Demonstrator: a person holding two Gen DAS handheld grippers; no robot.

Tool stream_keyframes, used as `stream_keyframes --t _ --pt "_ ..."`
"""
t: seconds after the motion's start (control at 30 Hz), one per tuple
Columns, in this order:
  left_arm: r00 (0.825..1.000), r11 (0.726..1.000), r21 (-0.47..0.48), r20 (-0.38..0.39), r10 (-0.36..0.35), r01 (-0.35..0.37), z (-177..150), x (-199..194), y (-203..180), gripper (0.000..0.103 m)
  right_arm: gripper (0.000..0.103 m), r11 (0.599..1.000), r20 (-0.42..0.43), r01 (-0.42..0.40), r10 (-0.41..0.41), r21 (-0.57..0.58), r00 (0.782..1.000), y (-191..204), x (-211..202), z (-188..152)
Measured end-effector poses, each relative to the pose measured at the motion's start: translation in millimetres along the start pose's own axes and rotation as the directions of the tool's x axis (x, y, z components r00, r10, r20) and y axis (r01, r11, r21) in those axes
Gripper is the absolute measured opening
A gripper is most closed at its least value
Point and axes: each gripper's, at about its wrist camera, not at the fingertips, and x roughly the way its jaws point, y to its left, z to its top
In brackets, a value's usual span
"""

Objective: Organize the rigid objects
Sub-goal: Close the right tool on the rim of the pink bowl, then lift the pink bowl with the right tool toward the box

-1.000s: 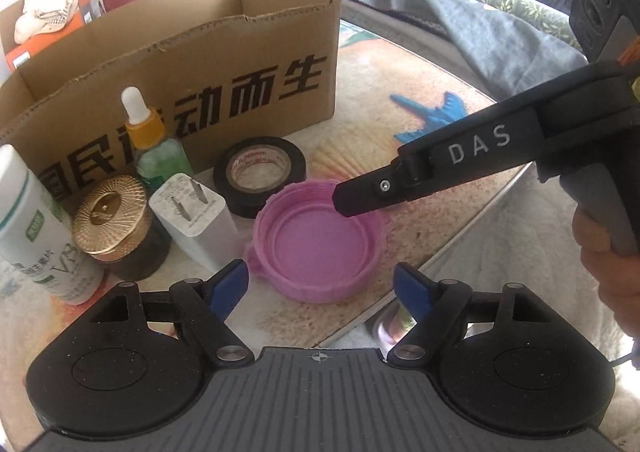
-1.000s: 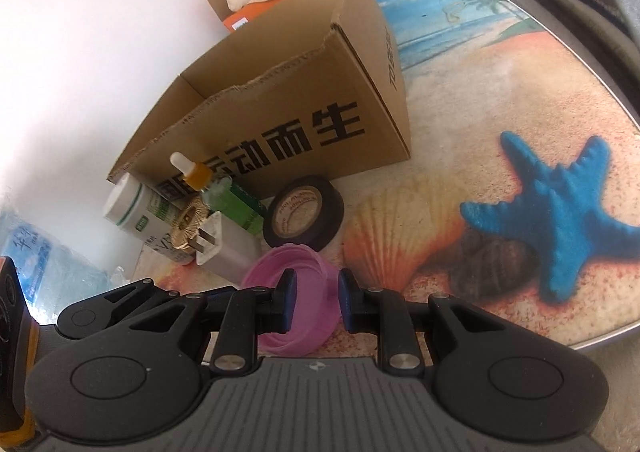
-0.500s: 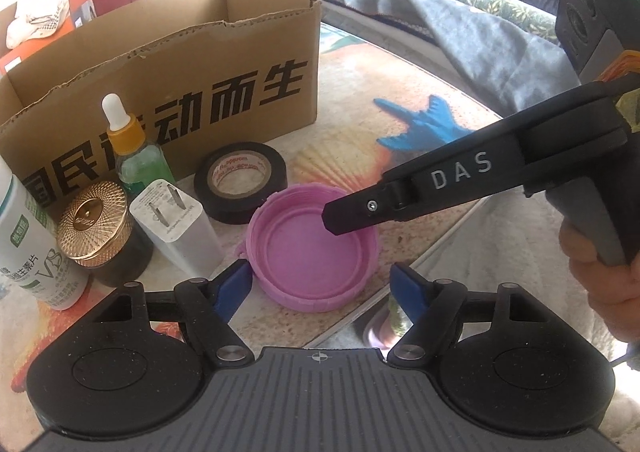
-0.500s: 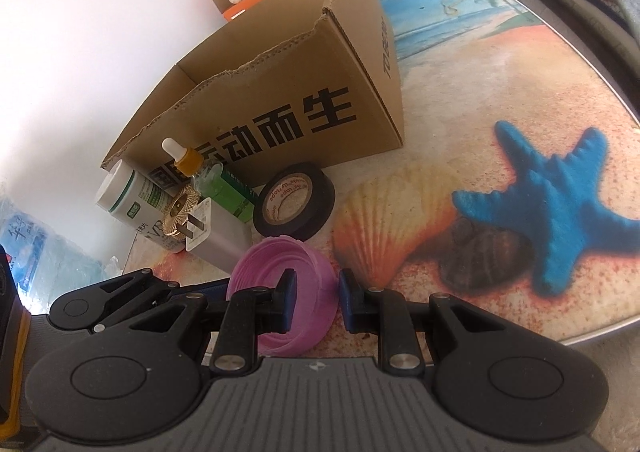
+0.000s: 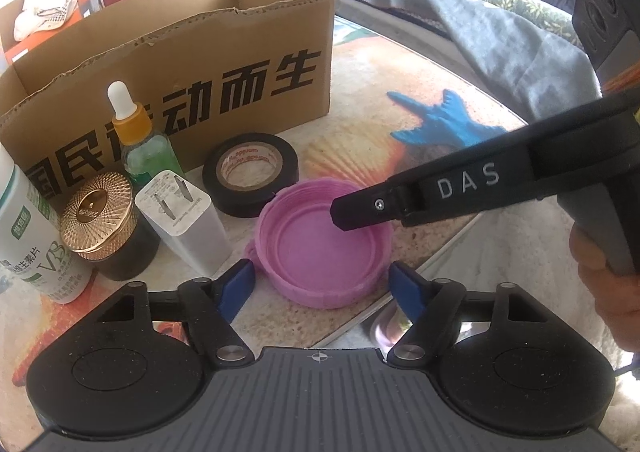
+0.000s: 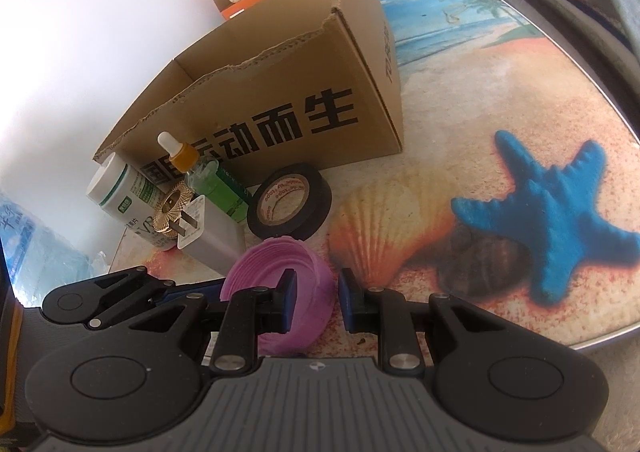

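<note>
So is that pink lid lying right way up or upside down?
Upside down. The pink lid rests with its hollow side facing up, its raised threaded rim and bare inner floor showing.

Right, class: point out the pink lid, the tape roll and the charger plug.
pink lid point(image 5: 320, 248): left wrist view, on its inner floor.
tape roll point(image 5: 284, 162): left wrist view, on its black outer band.
charger plug point(image 5: 188, 220): left wrist view, on its white top face below the prongs.

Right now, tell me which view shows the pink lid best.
Left wrist view: the pink lid lies fully visible, hollow side up. In the right wrist view, the right gripper straddles its wall, hiding part of it.
</note>
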Motion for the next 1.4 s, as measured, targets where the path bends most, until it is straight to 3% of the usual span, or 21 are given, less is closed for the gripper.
stream_keyframes --t 0.57,0.97,1.2,1.4 --pt "0.999 1.0 -0.003 0.041 0.014 -0.014 0.8 -10.9 -10.4 0.068 0.025 0.999 0.044 0.027 -0.026 -0.031 0.999 9.0 -13.6 -3.9" --pt "0.983 0.999 0.028 0.185 0.013 -0.019 12.6 -68.1 -21.6 0.068 0.025 0.998 0.185 0.034 -0.023 -0.06 0.982 36.0 -73.4 1.0" --pt "0.955 0.998 0.004 0.291 0.055 -0.059 38.5 -111.7 -3.9 0.068 0.025 0.987 0.293 0.011 0.038 -0.162 0.955 74.1 -107.1 30.4" --pt "0.946 0.993 -0.06 0.303 0.111 -0.098 75.5 -127.9 46.5 0.068 0.025 0.959 0.289 -0.03 0.115 -0.283 0.95 117.9 -95.2 87.9"
